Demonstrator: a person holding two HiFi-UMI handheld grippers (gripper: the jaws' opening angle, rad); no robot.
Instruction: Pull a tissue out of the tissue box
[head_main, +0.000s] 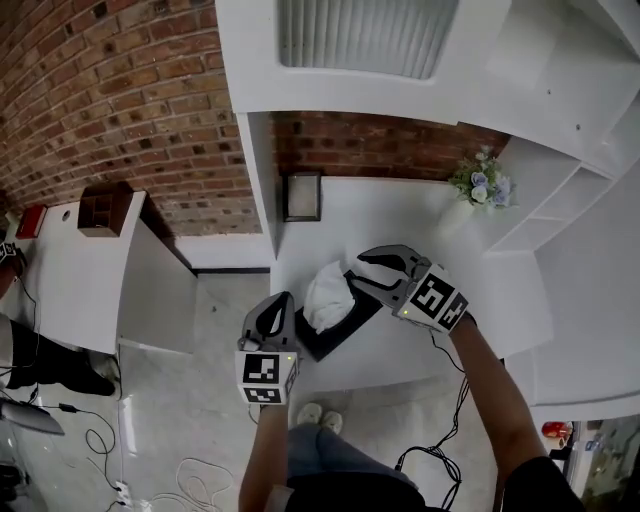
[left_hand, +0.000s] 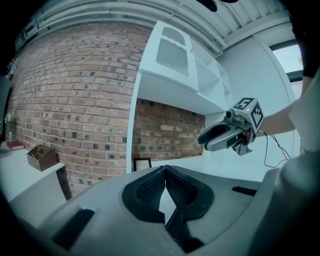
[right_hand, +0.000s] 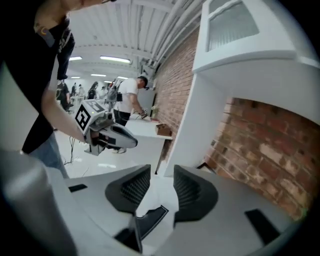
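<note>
Two tools flank the tissue box (head_main: 348, 322), which lies skewed near the front edge of the white bench (head_main: 400, 215). A tissue (head_main: 325, 292) is bunched up out of its slot. The right tool (head_main: 358, 272) comes in over the box's far right end with its jaws spread wide and nothing pinched. Its tips sit just beside the raised tissue, which reads as lining up to take the paper. The left tool (head_main: 282, 302) hangs at the bench's left front corner, close to the box's near end, with its jaws brought together at the tips on nothing. My guess is that it is placed there to steady the box when the tissue is drawn. As far as the head view shows, it is not touching the box.

Some things stay unclear. In the right gripper view, white fills the gap between the pads above a dark corner of the box. I cannot tell whether that white is tissue or bare bench. The left gripper view shows neither box nor tissue, only the brick wall, a picture frame (left_hand: 142, 164) and the other tool. From above, the right tool covers the box's far end, and the slot is hidden under the tissue.
</note>
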